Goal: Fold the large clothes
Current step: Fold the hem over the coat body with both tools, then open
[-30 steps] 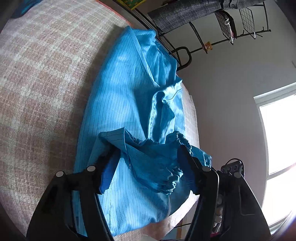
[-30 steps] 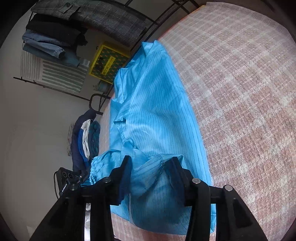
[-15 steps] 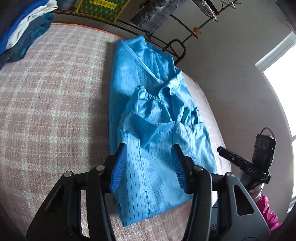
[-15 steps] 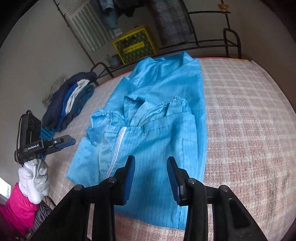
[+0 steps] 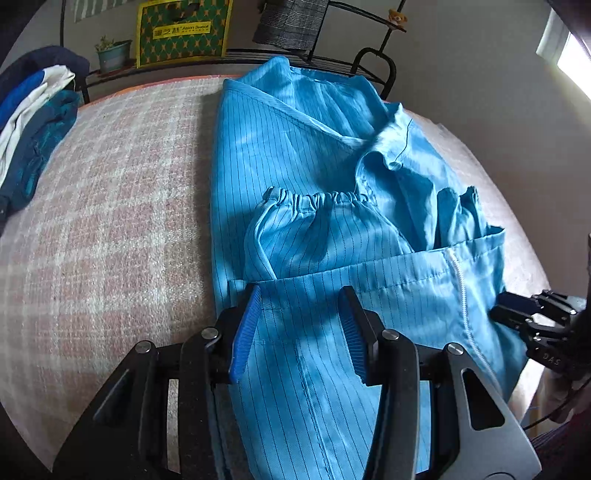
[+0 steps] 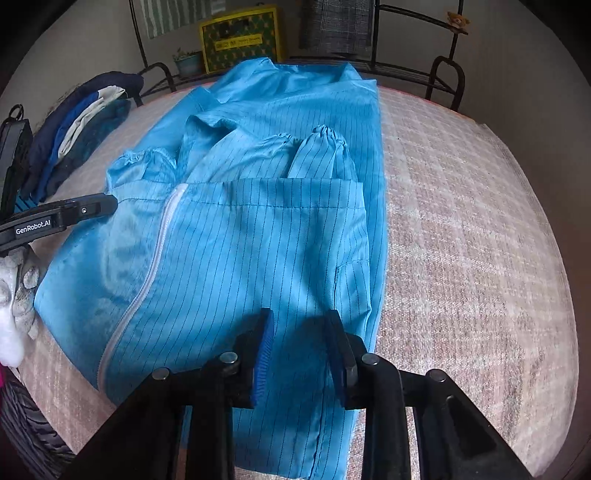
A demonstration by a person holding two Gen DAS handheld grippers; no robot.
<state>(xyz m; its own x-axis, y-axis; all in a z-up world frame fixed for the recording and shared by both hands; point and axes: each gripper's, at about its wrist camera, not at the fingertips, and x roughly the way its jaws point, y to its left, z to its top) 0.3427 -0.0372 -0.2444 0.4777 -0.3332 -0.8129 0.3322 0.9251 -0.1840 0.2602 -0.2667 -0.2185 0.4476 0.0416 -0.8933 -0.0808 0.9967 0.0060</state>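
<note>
A bright blue pinstriped garment with a white zipper lies lengthwise on the pink plaid cover. Its elastic-cuffed sleeves are laid inward over the body, and the near part is folded up over them. My left gripper hovers open over the near left part of the cloth. My right gripper is over the near right part, near a pocket seam; its jaws are closing and the pads are not pressing the cloth below. Each gripper shows at the edge of the other's view: right gripper, left gripper.
A stack of folded dark and white clothes sits at the far left of the cover. Behind it stand a black metal rack with a grey checked garment, a yellow-green box and a potted plant. A white-gloved hand holds the left gripper.
Both grippers let go of the bunched sleeve cloth, rolled, and moved back over the garment's near folded part. Both sets of jaws have narrowed, the right still more since half a second ago.
</note>
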